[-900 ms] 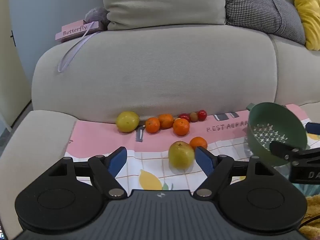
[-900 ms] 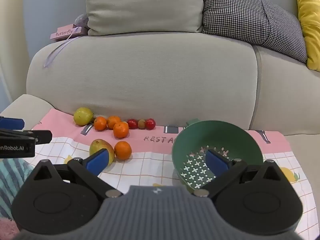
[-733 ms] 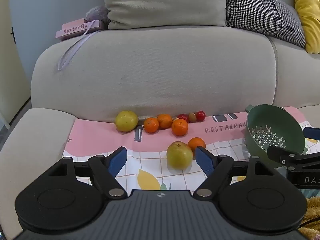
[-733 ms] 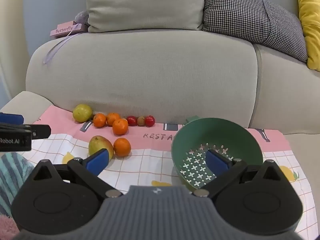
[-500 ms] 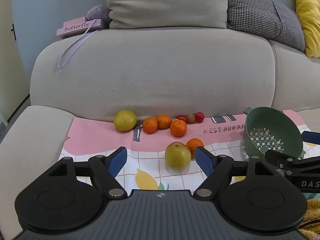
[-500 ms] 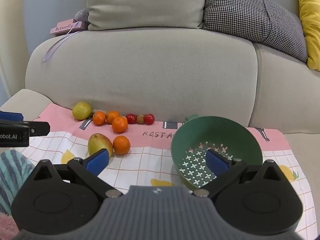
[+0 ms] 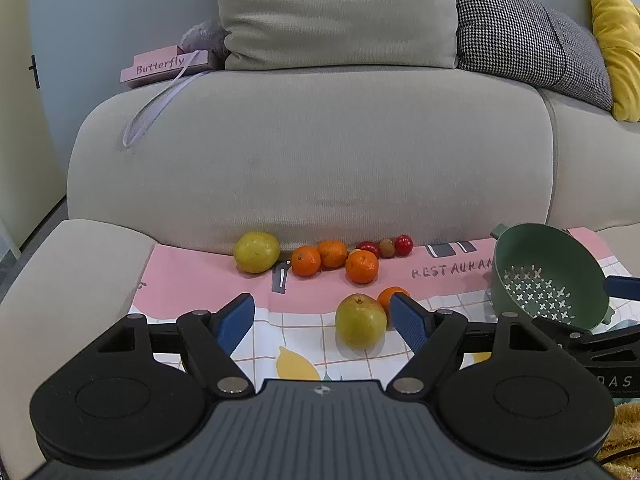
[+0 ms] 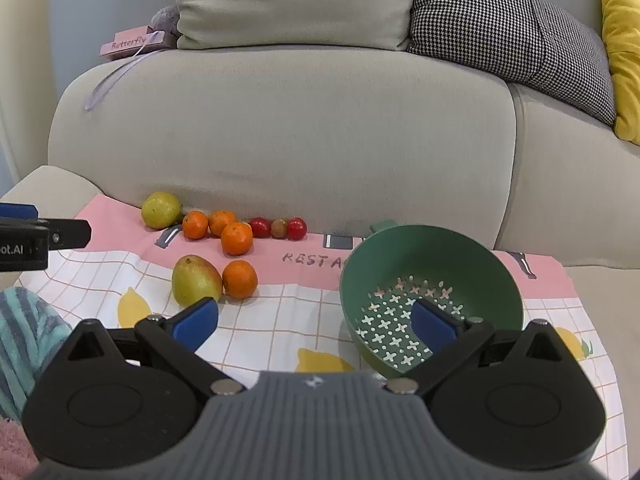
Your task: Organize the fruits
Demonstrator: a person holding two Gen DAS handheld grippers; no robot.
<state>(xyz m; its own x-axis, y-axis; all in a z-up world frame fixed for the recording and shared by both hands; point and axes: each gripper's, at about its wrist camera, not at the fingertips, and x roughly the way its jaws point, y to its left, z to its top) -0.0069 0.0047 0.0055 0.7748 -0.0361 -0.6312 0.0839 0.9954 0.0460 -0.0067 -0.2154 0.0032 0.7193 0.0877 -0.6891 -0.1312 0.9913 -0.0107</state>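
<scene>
Fruit lies on a pink and checked cloth (image 7: pixel 304 344) on the sofa seat. A green-yellow pear (image 7: pixel 360 322) lies nearest, with an orange (image 7: pixel 390 296) touching it behind. Further back are a yellow-green fruit (image 7: pixel 256 252), three oranges (image 7: pixel 332 258) and small red fruits (image 7: pixel 384 246). A green colander (image 7: pixel 548 280) stands tilted at the right, empty. My left gripper (image 7: pixel 322 320) is open and empty, above the cloth just short of the pear. My right gripper (image 8: pixel 314 324) is open and empty, its right finger over the colander (image 8: pixel 432 292). The pear (image 8: pixel 196 280) also shows in the right wrist view.
The sofa backrest (image 7: pixel 312 152) rises right behind the fruit row. Cushions (image 7: pixel 336 12) sit on top, with a pink "Butterfly" box (image 7: pixel 164 66) at the left. The sofa arm (image 7: pixel 60 280) is at the left. A striped cloth (image 8: pixel 24 340) lies low left in the right wrist view.
Both grippers have drawn back and risen slightly; the fruit and colander look a little smaller and lower. Both stay open and empty. No fruit has moved.
</scene>
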